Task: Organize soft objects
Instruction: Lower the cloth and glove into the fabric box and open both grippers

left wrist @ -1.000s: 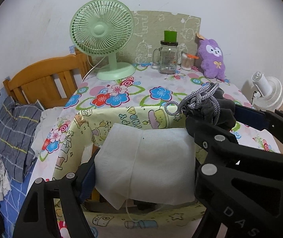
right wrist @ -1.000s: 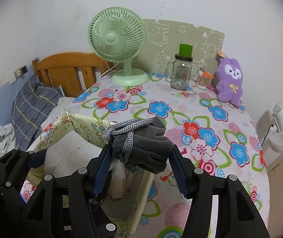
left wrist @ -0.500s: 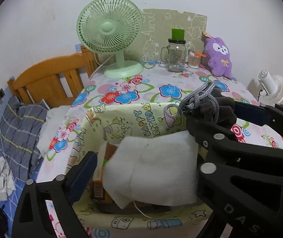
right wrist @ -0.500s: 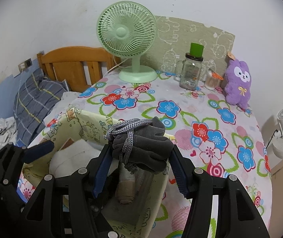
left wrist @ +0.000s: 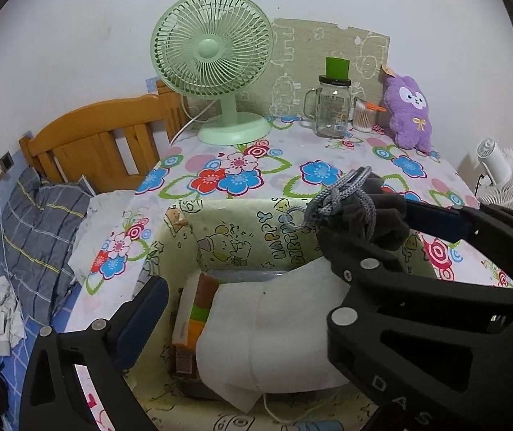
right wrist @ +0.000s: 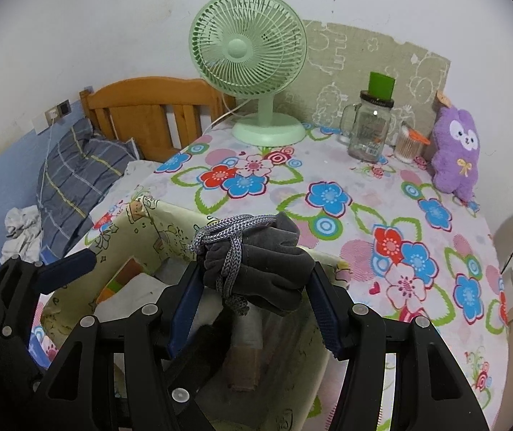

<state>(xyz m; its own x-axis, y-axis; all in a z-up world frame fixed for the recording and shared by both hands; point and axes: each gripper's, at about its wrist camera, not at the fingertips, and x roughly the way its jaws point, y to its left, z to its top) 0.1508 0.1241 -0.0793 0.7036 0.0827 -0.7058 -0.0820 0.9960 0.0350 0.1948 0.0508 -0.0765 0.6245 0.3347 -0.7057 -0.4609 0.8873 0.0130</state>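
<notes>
A yellow cartoon-print fabric bin (left wrist: 242, 237) stands at the near edge of the flowered table. Inside it lies a folded white cloth (left wrist: 274, 330) on top of some boxes. My left gripper (left wrist: 256, 309) hangs over the bin with its jaws opening. The cloth lies loose between them, and only the left finger (left wrist: 141, 312) shows. My right gripper (right wrist: 252, 273) is shut on a grey fleece bundle (right wrist: 267, 258) tied with braided cord, held just above the bin's right rim (right wrist: 141, 222). The bundle (left wrist: 382, 215) also shows in the left wrist view.
At the back of the table stand a green fan (left wrist: 213, 61), a glass jar with a green lid (left wrist: 331, 107), a swab pot (left wrist: 364, 118) and a purple plush (left wrist: 409, 111). A wooden headboard (left wrist: 94, 133) and plaid pillow (left wrist: 37, 222) lie left, with a white fan (left wrist: 504, 176) to the right.
My left jaws spread wide and let go of the white cloth, which sank into the bin. The right gripper carried the bundle slightly lower over the bin.
</notes>
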